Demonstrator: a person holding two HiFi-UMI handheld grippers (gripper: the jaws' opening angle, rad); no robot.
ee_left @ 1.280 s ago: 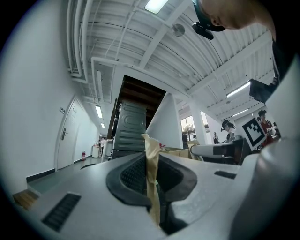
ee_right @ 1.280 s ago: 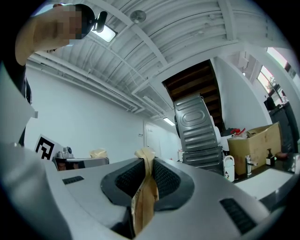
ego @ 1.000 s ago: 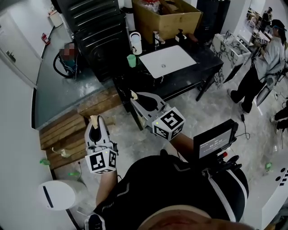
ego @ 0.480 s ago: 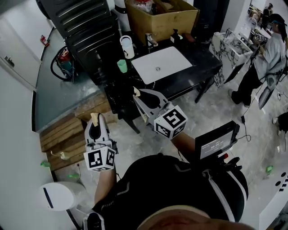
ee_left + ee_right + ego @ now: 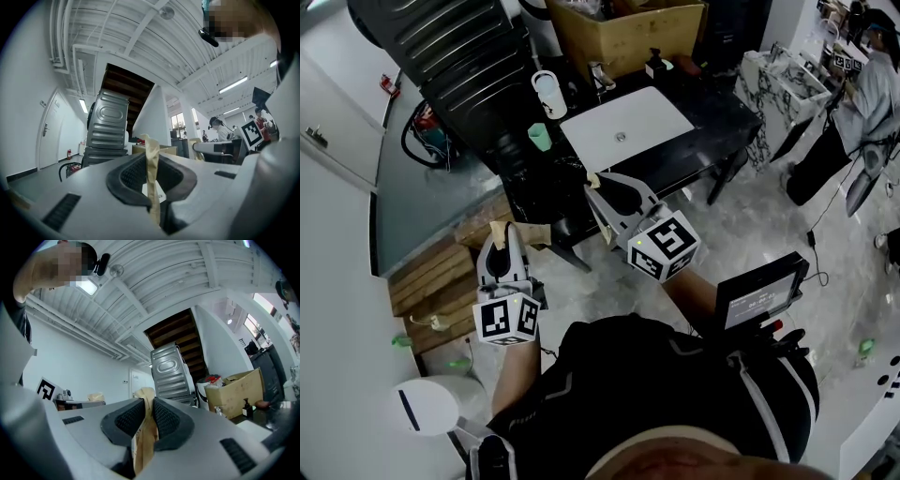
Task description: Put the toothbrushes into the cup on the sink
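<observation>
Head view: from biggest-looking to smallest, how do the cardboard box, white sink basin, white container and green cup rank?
1. cardboard box and white sink basin, about alike; the frame crops the box.
2. white container.
3. green cup.

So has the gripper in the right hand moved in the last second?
Yes. The right gripper has moved forward: its tip now sits nearer the white basin than before.

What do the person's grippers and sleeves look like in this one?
Both the left gripper and right gripper have pale grey moulded shells with black ribbed pads. Each carries a white cube printed with black square markers; the right one's shows a small green light. The person wears a black top with thin white lines.
</observation>
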